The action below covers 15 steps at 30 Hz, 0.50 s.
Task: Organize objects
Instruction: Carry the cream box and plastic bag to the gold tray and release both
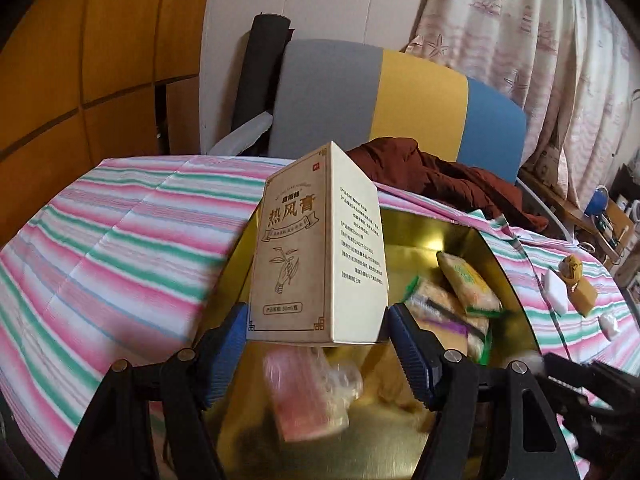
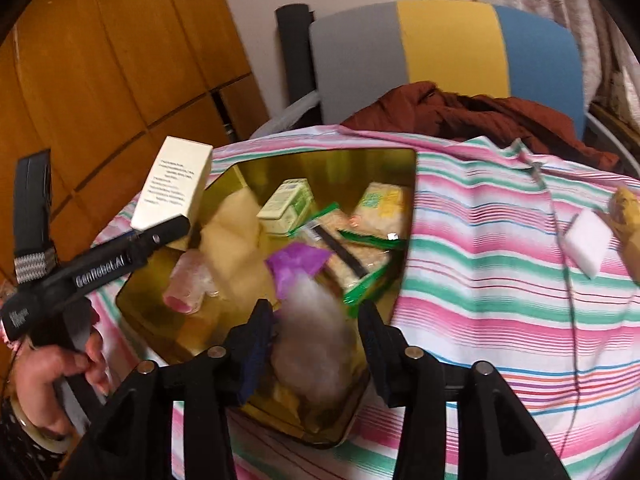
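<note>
My left gripper (image 1: 316, 332) is shut on a tall beige carton with brown print (image 1: 316, 248) and holds it upright over the left side of a gold tin (image 1: 508, 276). The carton also shows in the right wrist view (image 2: 176, 184), above the tin's left rim (image 2: 132, 300). My right gripper (image 2: 316, 332) stands over the tin's near edge, with a blurred whitish bag with a purple top (image 2: 308, 320) between its fingers; I cannot tell whether it grips it. Snack packets (image 2: 372, 216), a green box (image 2: 288, 208) and a pink wrapped item (image 2: 188, 284) lie in the tin.
The tin sits on a pink, green and white striped cloth (image 2: 500, 280). A white block (image 2: 588, 240) and a yellow-brown toy (image 2: 626, 208) lie at the right. A chair with a grey, yellow and blue back (image 2: 448, 48) holds a brown garment (image 2: 472, 112).
</note>
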Available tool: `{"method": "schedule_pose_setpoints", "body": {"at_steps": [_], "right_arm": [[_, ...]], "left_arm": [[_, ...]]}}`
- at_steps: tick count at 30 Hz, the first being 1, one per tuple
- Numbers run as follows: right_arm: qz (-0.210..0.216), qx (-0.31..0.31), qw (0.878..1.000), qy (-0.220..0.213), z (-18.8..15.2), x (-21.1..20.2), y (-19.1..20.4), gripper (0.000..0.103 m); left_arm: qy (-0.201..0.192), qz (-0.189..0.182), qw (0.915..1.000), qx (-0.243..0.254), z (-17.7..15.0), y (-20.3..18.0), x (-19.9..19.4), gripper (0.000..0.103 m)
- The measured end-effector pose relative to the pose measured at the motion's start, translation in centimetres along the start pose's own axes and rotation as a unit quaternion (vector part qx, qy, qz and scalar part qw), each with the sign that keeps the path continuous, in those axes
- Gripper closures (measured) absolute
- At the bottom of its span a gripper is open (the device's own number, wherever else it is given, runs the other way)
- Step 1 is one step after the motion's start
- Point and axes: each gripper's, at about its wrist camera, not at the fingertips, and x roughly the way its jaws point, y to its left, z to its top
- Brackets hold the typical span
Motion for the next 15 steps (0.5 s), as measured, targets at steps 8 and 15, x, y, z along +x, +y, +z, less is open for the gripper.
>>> {"method": "schedule_pose_setpoints", "body": {"at_steps": [8, 15], "right_arm": [[0.002, 0.019, 0.999, -0.028, -0.1, -2.1, -1.2, 0.055], [-0.004, 0.035, 0.999, -0.032, -0.5, -2.8, -2.6, 0.055]], "left_arm": [[0.027, 0.001, 0.9996, 0.000, 3.4, -1.2, 3.5, 0.031], [0.030, 0.021, 0.9972, -0.064, 4.0, -0.3, 3.6, 0.000]]}}
